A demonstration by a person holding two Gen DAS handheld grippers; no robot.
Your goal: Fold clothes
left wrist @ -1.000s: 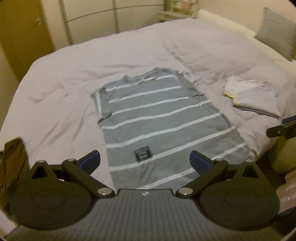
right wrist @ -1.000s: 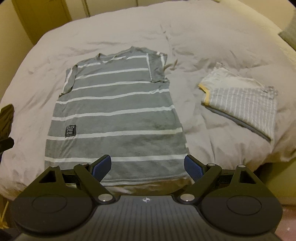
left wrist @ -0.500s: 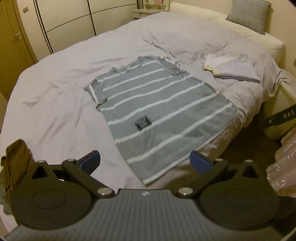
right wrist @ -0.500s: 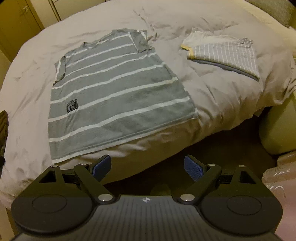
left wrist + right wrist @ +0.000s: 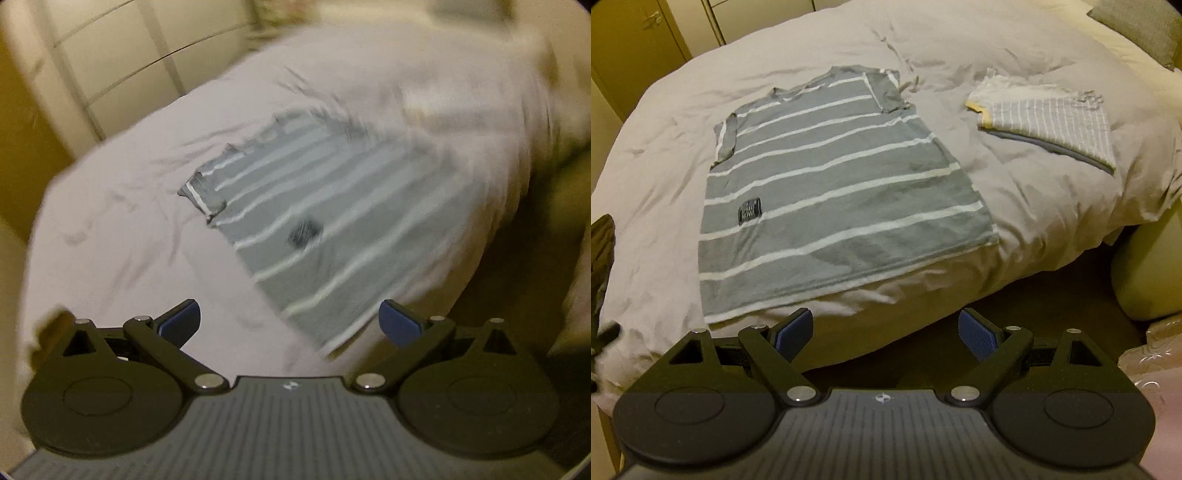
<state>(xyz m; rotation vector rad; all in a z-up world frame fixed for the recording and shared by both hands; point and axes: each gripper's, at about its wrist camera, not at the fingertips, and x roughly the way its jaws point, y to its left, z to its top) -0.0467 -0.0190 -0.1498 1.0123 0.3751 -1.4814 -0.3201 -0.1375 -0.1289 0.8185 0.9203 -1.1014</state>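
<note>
A grey T-shirt with white stripes (image 5: 834, 188) lies spread flat on the bed, hem toward me, with a small dark patch (image 5: 750, 211) near its left side. In the blurred left wrist view the same T-shirt (image 5: 332, 229) runs diagonally. My left gripper (image 5: 290, 323) is open above the bed's near edge, nothing between its blue pads. My right gripper (image 5: 886, 334) is open too, held back from the shirt's hem over the bed edge. A folded pile of striped clothes (image 5: 1049, 118) lies to the right of the shirt.
The grey duvet (image 5: 1015, 206) drapes over the bed edge onto a dark floor. A grey pillow (image 5: 1137, 22) sits at the far right. Wardrobe doors (image 5: 110, 62) stand behind the bed. A pale round object (image 5: 1145, 273) is by the bed's right corner. Dark cloth (image 5: 602, 251) lies at the left.
Both grippers have pulled back from the shirt, and the bed edge and floor came into view. The left view is now swinging and blurred. Both stayed open; the shirt has not moved.
</note>
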